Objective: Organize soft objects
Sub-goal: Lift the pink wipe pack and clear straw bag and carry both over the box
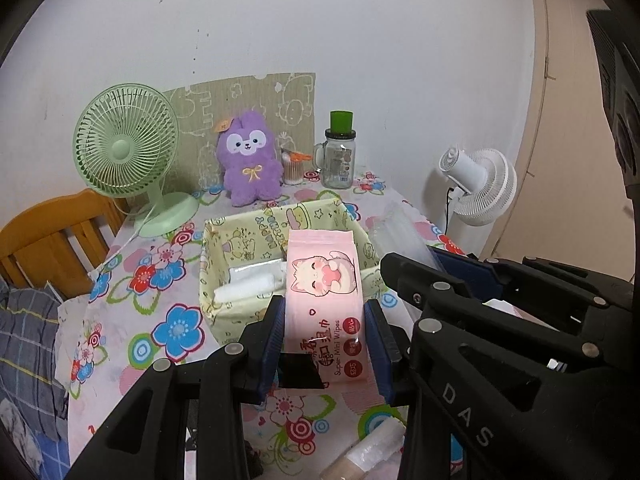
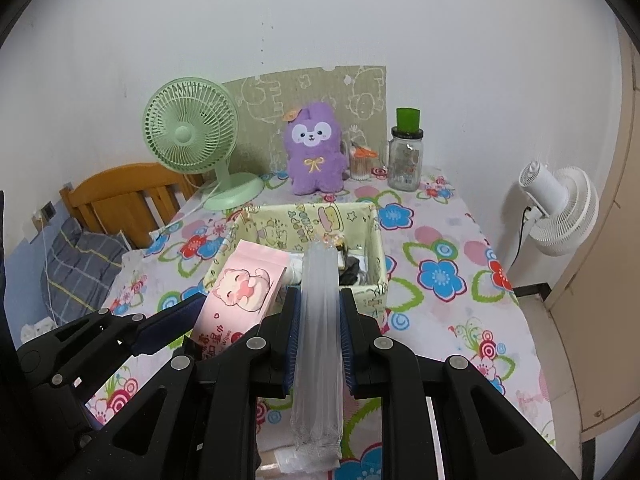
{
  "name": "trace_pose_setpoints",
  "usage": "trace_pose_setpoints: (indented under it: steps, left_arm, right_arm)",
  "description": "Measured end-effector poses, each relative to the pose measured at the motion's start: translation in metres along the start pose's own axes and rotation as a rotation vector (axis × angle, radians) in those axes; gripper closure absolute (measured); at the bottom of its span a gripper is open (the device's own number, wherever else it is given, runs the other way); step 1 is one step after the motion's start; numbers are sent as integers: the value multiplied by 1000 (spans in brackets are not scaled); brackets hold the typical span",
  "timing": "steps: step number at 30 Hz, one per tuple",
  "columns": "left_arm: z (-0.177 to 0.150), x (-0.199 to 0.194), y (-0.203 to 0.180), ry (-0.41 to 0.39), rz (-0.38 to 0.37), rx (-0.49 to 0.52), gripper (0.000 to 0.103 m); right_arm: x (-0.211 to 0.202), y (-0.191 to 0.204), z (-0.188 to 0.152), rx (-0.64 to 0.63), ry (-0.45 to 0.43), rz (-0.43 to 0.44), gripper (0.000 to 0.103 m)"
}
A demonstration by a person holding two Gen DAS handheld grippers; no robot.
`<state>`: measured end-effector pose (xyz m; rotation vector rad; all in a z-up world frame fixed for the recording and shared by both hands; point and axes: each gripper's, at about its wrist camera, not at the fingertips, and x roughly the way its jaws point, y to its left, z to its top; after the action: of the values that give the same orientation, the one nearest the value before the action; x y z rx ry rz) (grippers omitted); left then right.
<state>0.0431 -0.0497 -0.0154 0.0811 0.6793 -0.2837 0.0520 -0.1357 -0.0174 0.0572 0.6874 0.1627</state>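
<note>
**Both grippers loaded, hanging by the fabric bin**

Left wrist view: the left gripper (image 1: pixel 326 336) is clamped on a pink wipes pack (image 1: pixel 326 300), lifted just in front of the yellow fabric bin (image 1: pixel 224 240) on the floral tablecloth (image 1: pixel 160 280). The right gripper (image 1: pixel 452 272) shows at 3 o'clock.

Right wrist view: the right gripper (image 2: pixel 320 332) is squeezed onto a clear plastic sleeve (image 2: pixel 318 320) pointing at the bin (image 2: pixel 376 248). The wipes pack (image 2: pixel 240 288) sits at 9 o'clock, a purple plush (image 2: pixel 314 152) at 12
</note>
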Motion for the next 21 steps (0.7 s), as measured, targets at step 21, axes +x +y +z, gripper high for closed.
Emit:
trace_pose_setpoints:
  steps: [21]
  left_arm:
    - [33, 29, 17, -6, 19, -1, 63]
  right_arm:
    - [34, -3, 38, 7, -7, 15, 82]
